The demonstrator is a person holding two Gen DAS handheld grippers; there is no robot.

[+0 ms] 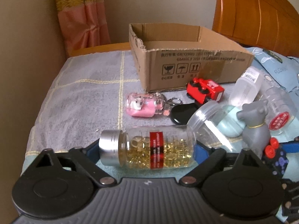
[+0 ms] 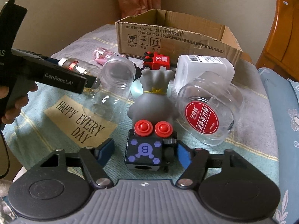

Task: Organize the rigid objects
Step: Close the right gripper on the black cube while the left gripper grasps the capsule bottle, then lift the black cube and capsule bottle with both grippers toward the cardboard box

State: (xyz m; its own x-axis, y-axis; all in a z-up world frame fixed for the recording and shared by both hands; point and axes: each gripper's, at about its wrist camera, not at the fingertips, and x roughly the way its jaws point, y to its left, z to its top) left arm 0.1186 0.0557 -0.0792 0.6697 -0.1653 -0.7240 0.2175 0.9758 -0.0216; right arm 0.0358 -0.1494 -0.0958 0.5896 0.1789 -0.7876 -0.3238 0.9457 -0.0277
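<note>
My left gripper (image 1: 147,151) sits at the bottom of the frame with a capsule bottle (image 1: 147,149) lying crosswise between its blue pads (image 1: 200,152). An open cardboard box (image 1: 186,65) stands upper centre, a red toy truck (image 1: 205,90) just below it.

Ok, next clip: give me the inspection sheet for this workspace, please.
Surface: checked bed cover, items lying loose on it.
Job's things: open cardboard box, no contents visible; capsule bottle, black cube toy, grey figurine, red toy truck, pink keychain, clear jar, red-labelled tub and frosted bottle, all outside it.
Clutter: black disc.
Grippers: left tongs closed on the capsule bottle's ends; right tongs open around the cube toy, gap at one pad.
Cables: dark cable below the hand.
Surroundings: wall, pink curtain, wooden headboard.
</note>
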